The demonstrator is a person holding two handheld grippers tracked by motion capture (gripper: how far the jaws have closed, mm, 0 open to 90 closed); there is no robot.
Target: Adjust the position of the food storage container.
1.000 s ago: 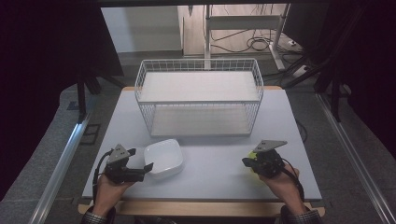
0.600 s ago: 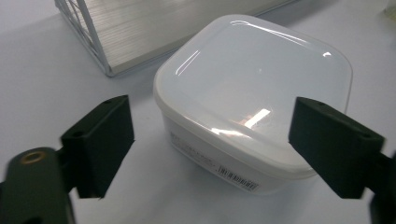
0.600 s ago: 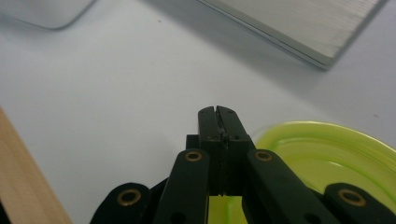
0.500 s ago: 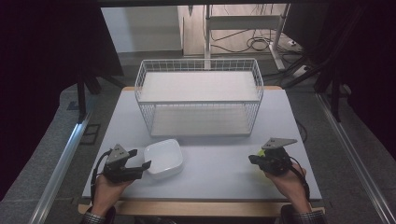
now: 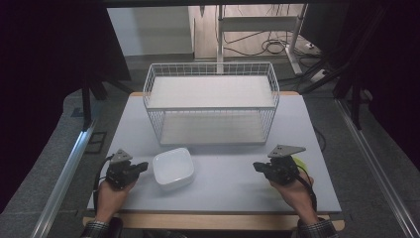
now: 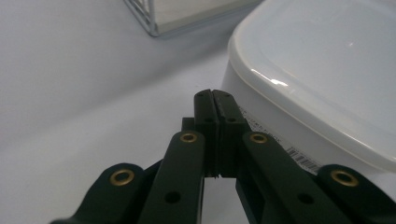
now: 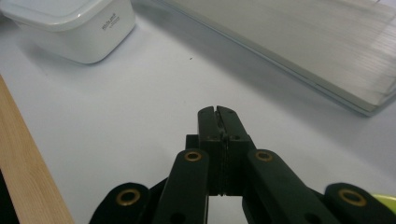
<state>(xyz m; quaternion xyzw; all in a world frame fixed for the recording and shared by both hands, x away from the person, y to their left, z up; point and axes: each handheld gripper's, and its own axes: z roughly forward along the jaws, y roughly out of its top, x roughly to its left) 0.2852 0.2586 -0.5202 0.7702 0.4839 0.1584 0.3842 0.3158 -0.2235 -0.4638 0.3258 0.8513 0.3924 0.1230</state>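
Two sets of tongs, both pressed together on nothing, rest low at the near edge of the table (image 5: 223,193).

From the left: the left tongs (image 5: 140,167), whose jaws have just been closing with nothing between them, point at the lidded white container (image 5: 173,168) just beside their tips; behind it stands the white wire basket (image 5: 212,106); well apart at the right, the right tongs (image 5: 259,167) lie closed, a yellow-green thing (image 5: 299,161) just behind them.

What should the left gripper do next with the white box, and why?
Probably open again and ease right. The left gripper has just closed with nothing between its jaws, its tips just left of the white box, so it has no grip on it.
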